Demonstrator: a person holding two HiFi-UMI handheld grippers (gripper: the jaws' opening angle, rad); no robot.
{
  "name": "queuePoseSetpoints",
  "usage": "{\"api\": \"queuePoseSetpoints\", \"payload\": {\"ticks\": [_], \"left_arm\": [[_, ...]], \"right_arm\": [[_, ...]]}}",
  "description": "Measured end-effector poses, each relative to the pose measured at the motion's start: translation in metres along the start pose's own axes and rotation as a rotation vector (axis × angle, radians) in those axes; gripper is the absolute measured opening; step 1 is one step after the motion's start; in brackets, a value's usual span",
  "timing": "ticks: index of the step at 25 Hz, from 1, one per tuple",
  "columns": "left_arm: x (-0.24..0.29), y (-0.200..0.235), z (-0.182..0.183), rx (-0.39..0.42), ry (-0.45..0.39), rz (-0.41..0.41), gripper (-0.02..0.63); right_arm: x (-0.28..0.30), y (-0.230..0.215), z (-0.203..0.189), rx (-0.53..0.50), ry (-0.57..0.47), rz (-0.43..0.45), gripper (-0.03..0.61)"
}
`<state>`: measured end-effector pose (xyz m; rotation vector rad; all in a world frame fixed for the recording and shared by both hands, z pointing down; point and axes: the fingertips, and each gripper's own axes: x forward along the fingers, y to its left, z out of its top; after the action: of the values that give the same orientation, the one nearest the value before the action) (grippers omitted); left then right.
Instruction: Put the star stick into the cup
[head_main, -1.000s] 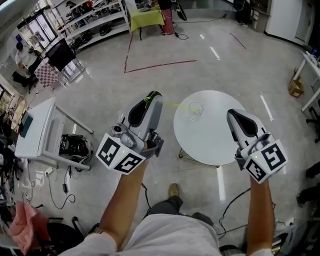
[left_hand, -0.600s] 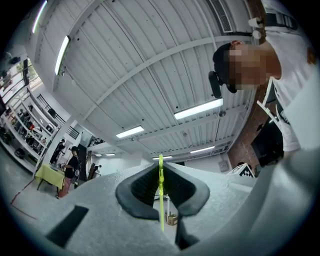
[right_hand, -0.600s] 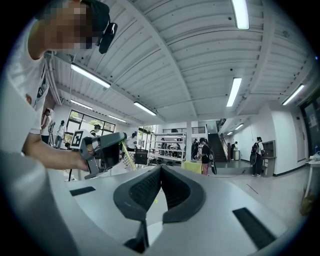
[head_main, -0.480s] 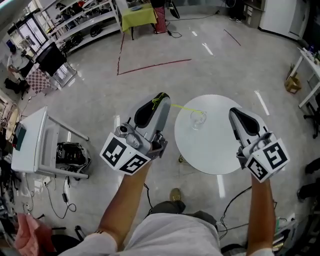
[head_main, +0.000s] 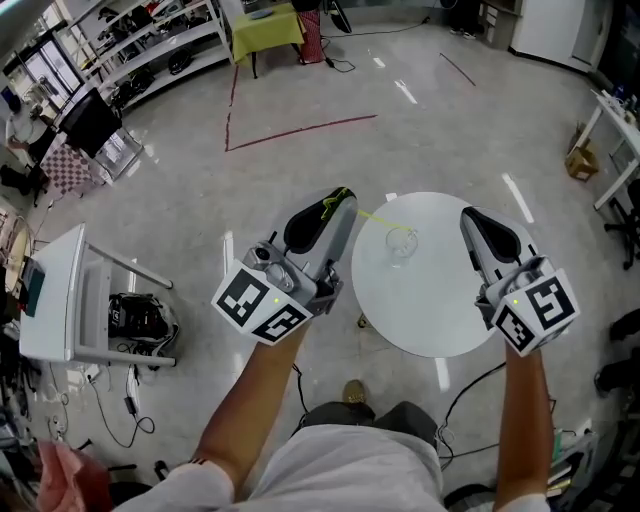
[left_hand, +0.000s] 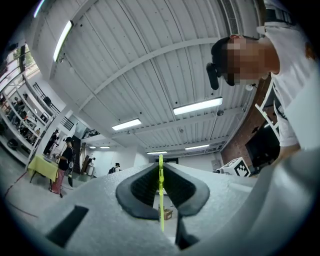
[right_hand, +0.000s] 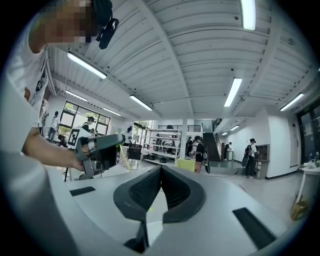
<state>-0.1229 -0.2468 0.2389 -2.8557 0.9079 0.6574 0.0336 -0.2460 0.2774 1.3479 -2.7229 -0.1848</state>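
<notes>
Stick (head_main: 372, 215) nearer cup (head_main: 401, 243), tight in tongs (head_main: 339, 197)

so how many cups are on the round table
1. A clear cup stands on the far left part of the white round table, close to the left gripper. The right gripper covers the table's right edge, so something small could hide there.

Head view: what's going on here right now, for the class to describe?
A person holds a gripper in each hand above a round white table. The left gripper is shut on a thin yellow-green star stick, which points toward the clear cup on the table. Its far end is near the cup's rim, not clearly inside. The right gripper is shut and empty, over the table's right side.
</notes>
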Motion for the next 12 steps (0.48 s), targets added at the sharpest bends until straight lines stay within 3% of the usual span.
{"api": "queuePoseSetpoints", "payload": {"ticks": [12], "left_arm": [[0.021,0.01,-0.036,-0.024,0.085,-0.004,0.029]], "right_arm": [[0.016,-0.019,-0.014,-0.018,0.054,0.012,0.011]]}}
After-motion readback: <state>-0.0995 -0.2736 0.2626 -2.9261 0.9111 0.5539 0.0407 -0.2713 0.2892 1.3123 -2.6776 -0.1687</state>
